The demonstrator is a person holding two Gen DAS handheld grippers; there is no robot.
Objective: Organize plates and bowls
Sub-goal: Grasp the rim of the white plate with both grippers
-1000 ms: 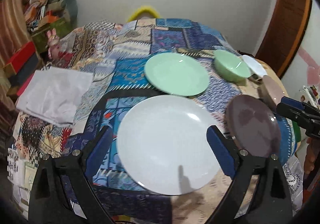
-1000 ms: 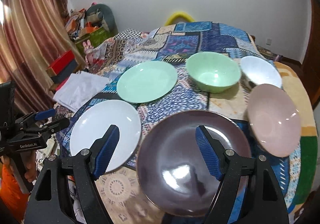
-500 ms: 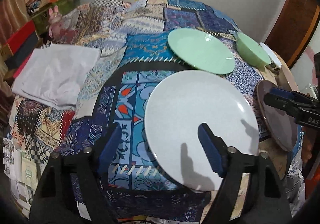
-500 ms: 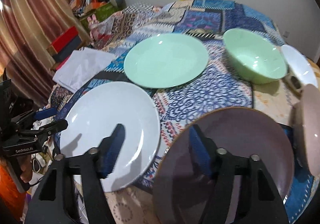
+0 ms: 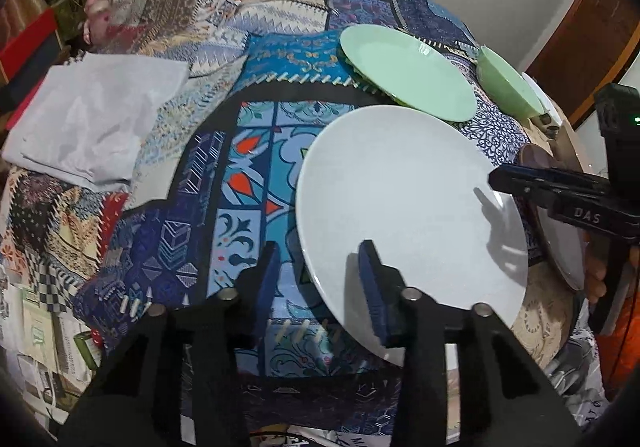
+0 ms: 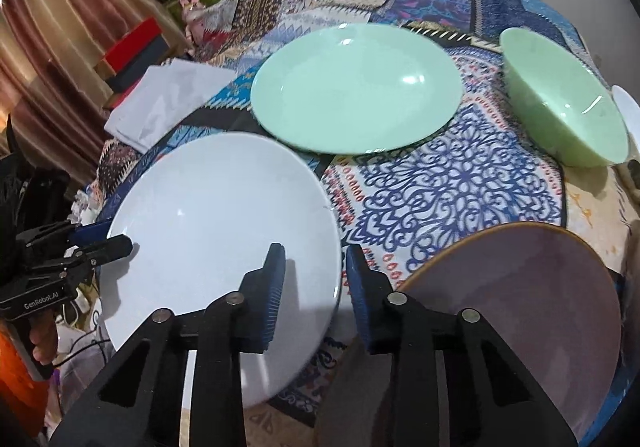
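On the tabletop (image 5: pixel 256 151), under its patchwork cloth, the white plate (image 5: pixel 400 199) is lying at the near edge with the brown plate (image 6: pixel 532 295) just beside it, and the step in hand looks like a two-handed pickup. The left tool (image 5: pixel 320 279) is closing with the white plate's near-left rim between its pads, not visibly pinched yet. The right tool (image 6: pixel 316 283) is closing too, straddling that plate's right rim beside the brown plate; next, each must finish clamping before lifting.
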